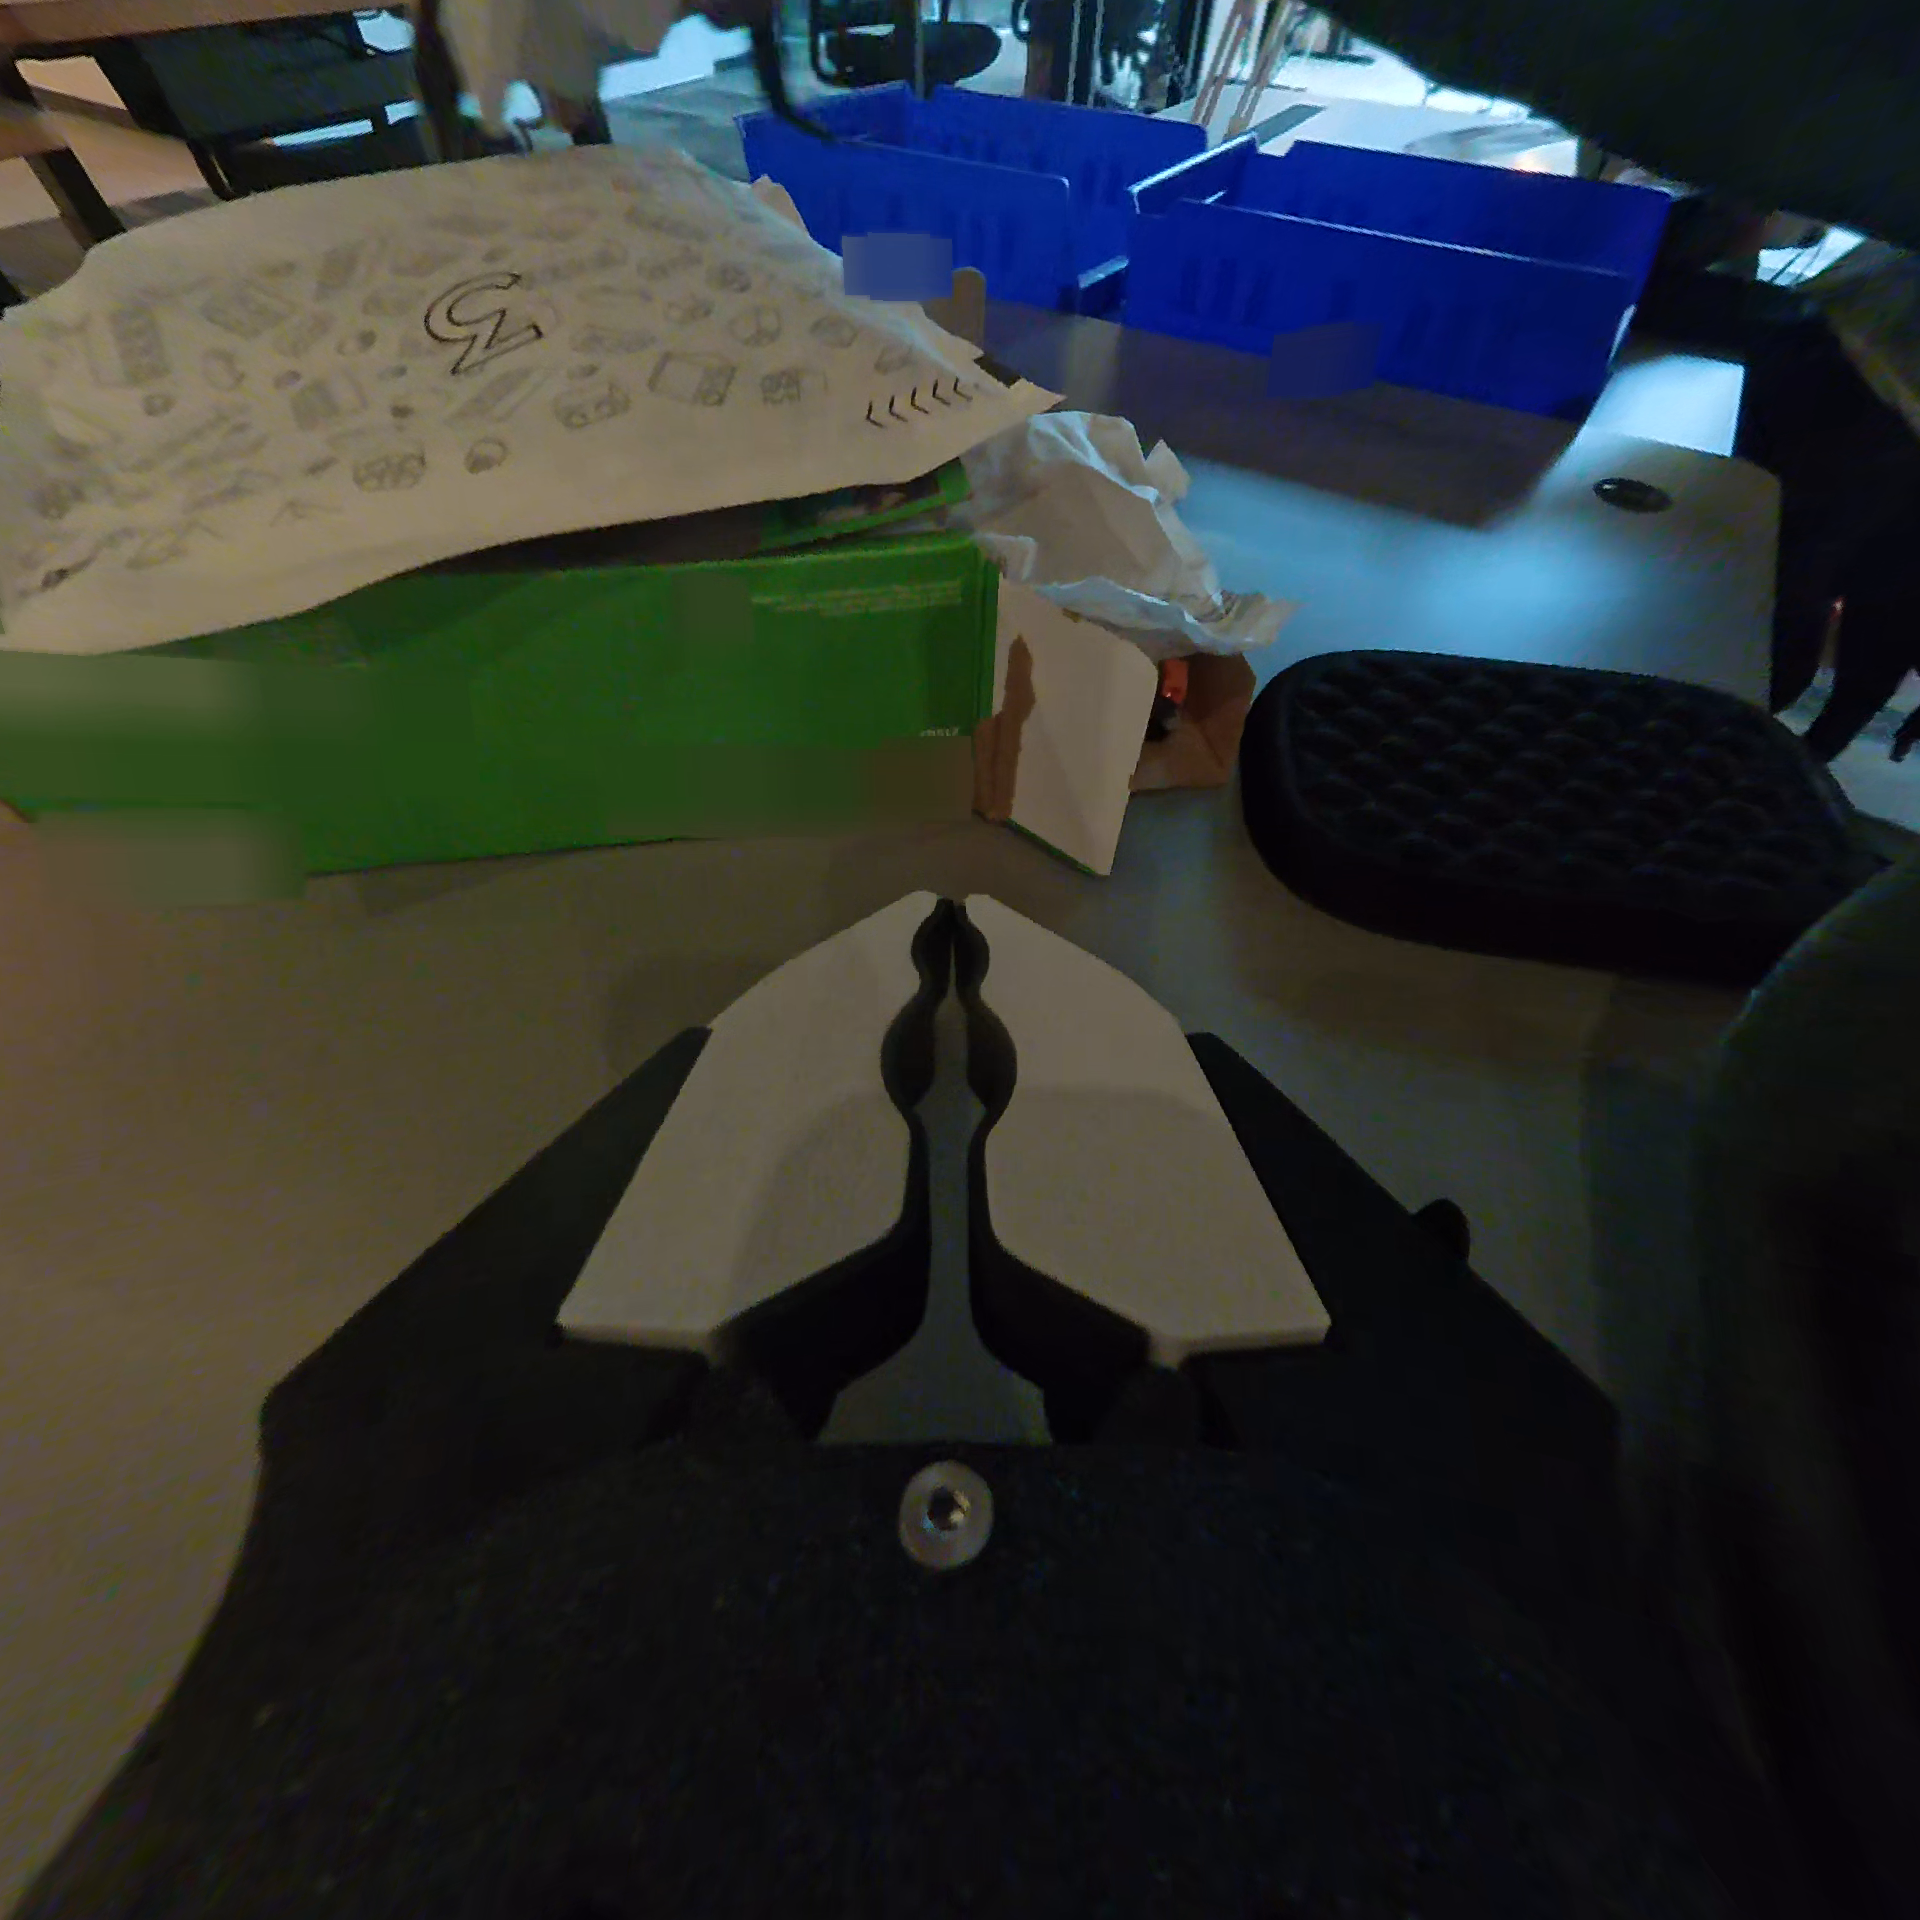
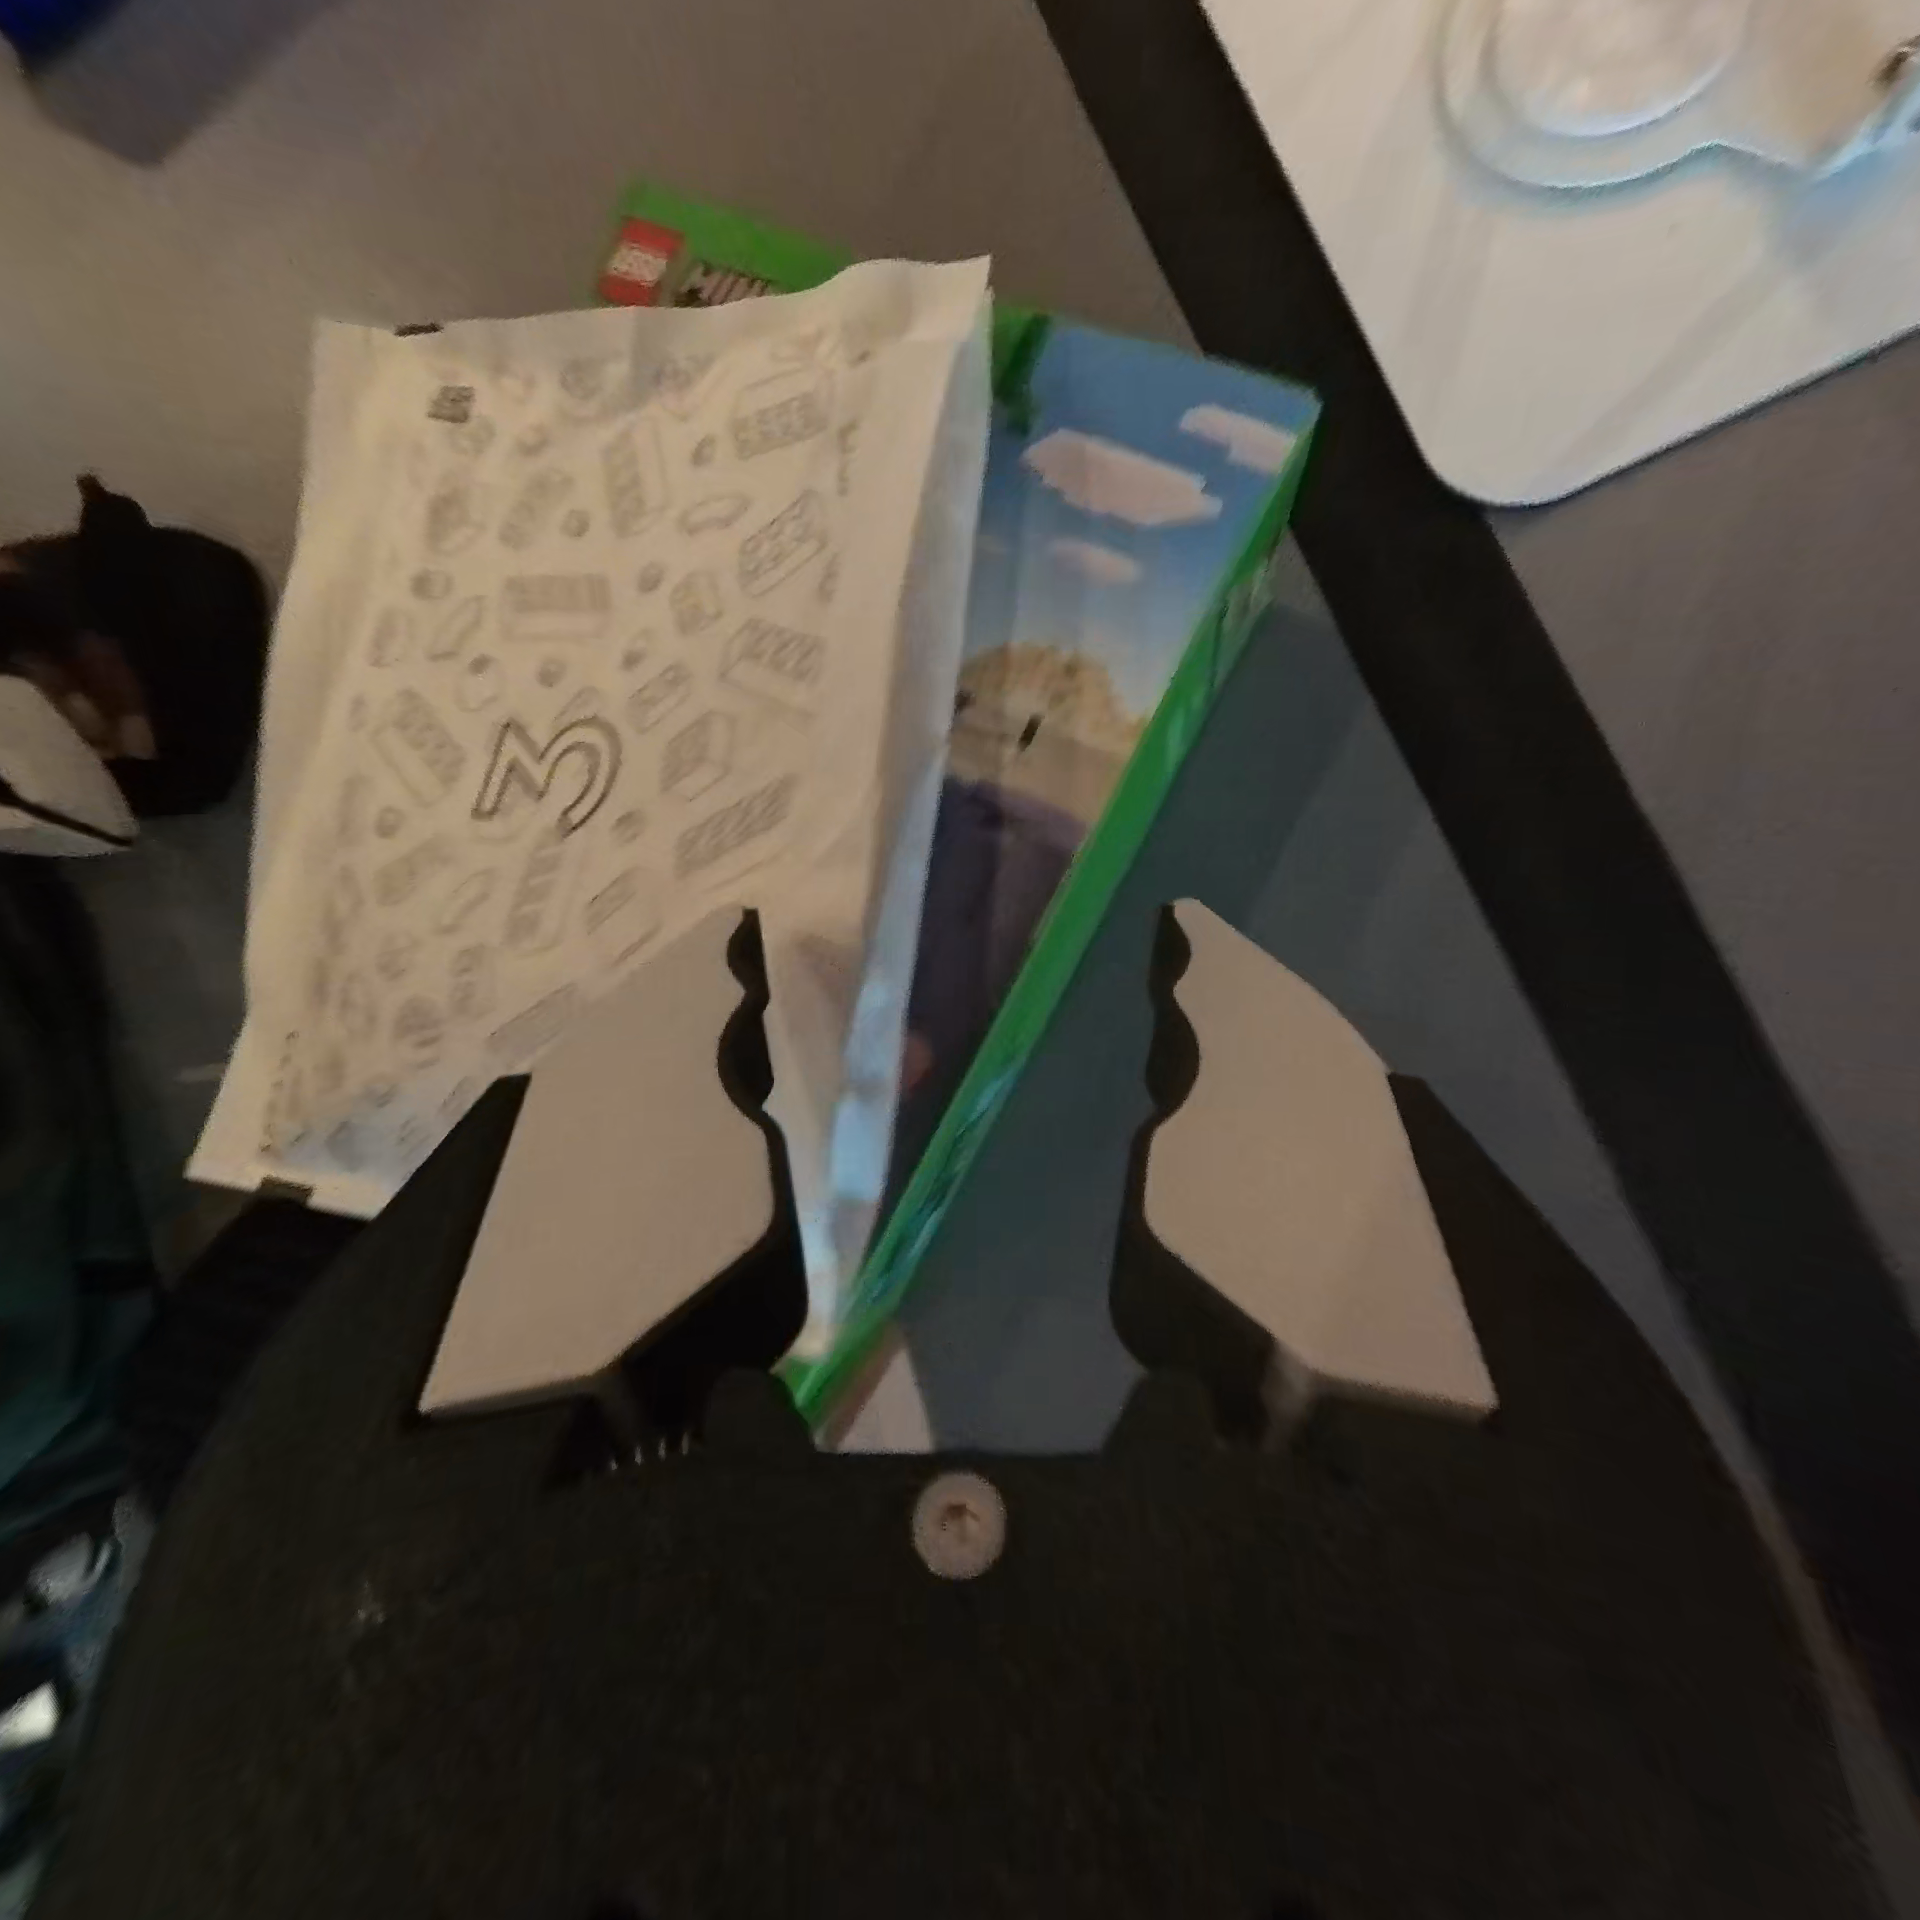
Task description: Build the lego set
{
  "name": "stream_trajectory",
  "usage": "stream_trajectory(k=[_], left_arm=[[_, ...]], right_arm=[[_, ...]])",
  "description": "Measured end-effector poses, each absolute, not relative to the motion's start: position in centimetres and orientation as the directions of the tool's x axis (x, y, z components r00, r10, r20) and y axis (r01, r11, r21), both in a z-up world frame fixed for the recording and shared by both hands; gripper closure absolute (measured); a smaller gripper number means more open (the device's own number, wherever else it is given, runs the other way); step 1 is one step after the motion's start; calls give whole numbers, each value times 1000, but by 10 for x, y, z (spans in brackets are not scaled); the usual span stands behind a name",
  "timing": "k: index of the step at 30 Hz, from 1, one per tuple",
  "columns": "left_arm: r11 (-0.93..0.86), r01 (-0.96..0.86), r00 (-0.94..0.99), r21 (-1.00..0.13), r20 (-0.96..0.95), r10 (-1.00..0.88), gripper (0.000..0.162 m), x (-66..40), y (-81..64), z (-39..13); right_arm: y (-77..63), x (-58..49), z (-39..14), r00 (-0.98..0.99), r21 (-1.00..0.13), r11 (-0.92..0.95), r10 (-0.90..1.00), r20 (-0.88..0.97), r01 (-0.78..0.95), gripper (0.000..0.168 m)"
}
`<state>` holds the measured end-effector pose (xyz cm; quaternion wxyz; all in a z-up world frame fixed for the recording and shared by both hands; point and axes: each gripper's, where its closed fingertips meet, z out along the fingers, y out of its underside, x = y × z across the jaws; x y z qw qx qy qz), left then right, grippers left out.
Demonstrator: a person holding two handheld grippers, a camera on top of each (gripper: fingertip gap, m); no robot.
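L gripper (image 1: 951,914): clenched, empty, low over table (image 1: 312,1091) nr green lego box (image 1: 582,696). R gripper (image 2: 961,925): released, above white parts bag (image 2: 582,727) lying on box.

Probably an office: desks, a rolling chair base (image 1: 904,47), blue bins (image 1: 1382,281).
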<state>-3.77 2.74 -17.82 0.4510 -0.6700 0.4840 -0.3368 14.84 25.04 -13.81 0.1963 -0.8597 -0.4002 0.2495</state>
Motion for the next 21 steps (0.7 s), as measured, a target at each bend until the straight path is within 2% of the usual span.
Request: stream_trajectory(k=[5,9,11,12,14,18,21], left_arm=[[-108,-349,303,-931,-3,-953,162,-36,30,-179],[-103,-351,315,-931,-13,-949,162,-38,35,-180],[-114,-344,322,-932,-3,-947,162,-39,37,-181],[-117,-340,324,-933,0,-946,162,-40,38,-181],[-118,-334,326,-935,2,-945,162,-41,39,-181],[-116,-326,323,-938,5,-946,162,-42,38,-180],[-111,-326,319,-939,1,-948,162,-42,37,-180]], right_arm=[[278,128,-154,511,-445,-613,790,-339,653,92],[280,116,-167,483,-386,-615,784,-389,687,106],[280,116,-162,469,-407,-617,783,-409,674,123],[281,116,-157,459,-430,-616,784,-419,659,159],[284,125,-156,499,-452,-629,777,-383,633,162],[267,134,-152,528,-471,-678,735,-425,565,165],[260,147,-151,603,-490,-746,659,-450,451,166]])
